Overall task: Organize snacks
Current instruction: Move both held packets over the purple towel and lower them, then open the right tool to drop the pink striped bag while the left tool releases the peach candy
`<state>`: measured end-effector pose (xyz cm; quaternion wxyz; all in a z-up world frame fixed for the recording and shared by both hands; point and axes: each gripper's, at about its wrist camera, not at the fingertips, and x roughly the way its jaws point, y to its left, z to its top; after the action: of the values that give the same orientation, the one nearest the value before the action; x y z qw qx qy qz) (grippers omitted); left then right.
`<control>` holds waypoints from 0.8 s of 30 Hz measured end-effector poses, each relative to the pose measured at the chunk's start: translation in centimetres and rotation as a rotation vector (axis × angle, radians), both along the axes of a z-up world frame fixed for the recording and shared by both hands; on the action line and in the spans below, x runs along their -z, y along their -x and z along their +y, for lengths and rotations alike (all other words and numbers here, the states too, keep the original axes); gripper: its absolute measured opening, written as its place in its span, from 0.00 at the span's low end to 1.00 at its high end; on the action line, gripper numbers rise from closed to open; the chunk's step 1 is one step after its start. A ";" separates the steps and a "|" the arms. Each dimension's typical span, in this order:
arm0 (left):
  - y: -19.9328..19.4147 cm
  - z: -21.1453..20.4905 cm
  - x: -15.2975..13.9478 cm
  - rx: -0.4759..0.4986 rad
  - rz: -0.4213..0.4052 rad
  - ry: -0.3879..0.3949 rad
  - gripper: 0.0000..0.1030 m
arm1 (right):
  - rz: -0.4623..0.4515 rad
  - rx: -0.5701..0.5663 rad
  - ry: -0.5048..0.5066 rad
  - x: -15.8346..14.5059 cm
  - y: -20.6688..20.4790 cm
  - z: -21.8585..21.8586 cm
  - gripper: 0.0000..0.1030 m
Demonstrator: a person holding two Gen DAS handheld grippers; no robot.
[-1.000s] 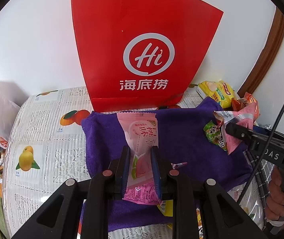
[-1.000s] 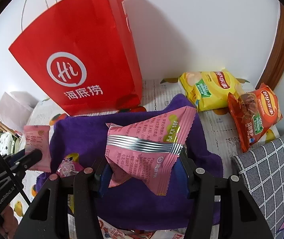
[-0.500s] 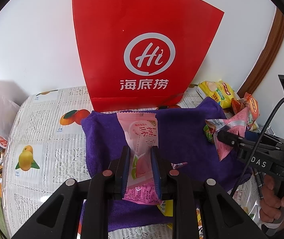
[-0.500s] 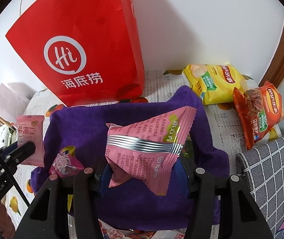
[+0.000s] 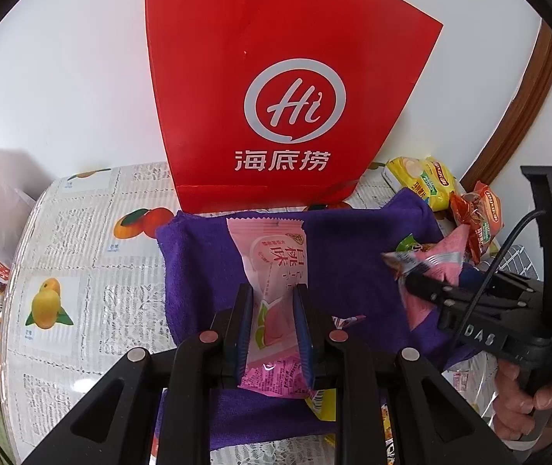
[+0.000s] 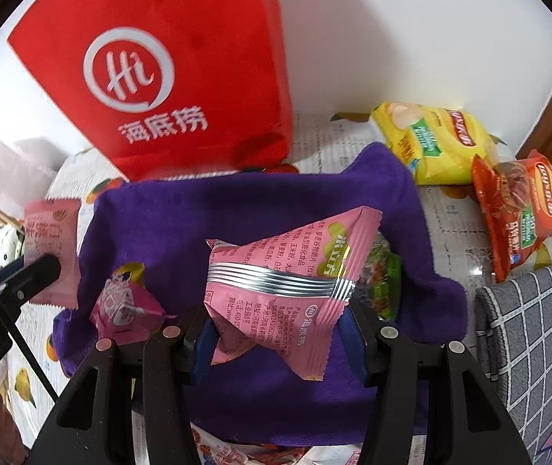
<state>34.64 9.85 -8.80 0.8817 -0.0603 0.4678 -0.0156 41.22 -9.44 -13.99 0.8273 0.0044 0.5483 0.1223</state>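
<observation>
A pale pink peach packet (image 5: 272,271) is pinched upright between the blue pads of the left gripper (image 5: 272,306), above the purple cloth (image 5: 353,248). A darker pink packet (image 6: 279,290) with a silver seam is clamped by the right gripper (image 6: 277,333), also over the cloth. On the cloth are seen a small pink snack (image 6: 124,306) and a green packet (image 6: 384,283), the latter partly hidden. Behind the cloth a red bag (image 5: 276,89) is stood against the wall. Beside it, on the fruit-printed tablecloth (image 5: 82,263), a yellow chip bag (image 6: 434,143) and an orange chip bag (image 6: 520,209) are laid, touching each other
</observation>
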 end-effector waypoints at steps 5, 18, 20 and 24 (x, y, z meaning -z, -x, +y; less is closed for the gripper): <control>-0.2 0.0 0.2 0.010 0.005 0.049 0.20 | 0.032 -0.036 0.008 0.8 0.1 1.2 0.53; -0.7 -0.6 1.8 0.025 0.060 0.091 0.20 | 0.129 -0.067 0.031 3.2 0.2 2.1 0.54; -0.8 -0.6 2.0 0.032 0.068 0.112 0.20 | 0.111 -0.080 0.059 2.9 0.4 2.5 0.55; -0.9 -0.7 2.4 0.031 0.079 0.108 0.20 | 0.096 -0.089 0.059 2.5 0.5 2.7 0.67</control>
<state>35.52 9.12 -11.22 0.8576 -0.1010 0.5017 -0.0518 40.75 -6.78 -16.49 0.7937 -0.0384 0.5902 0.1423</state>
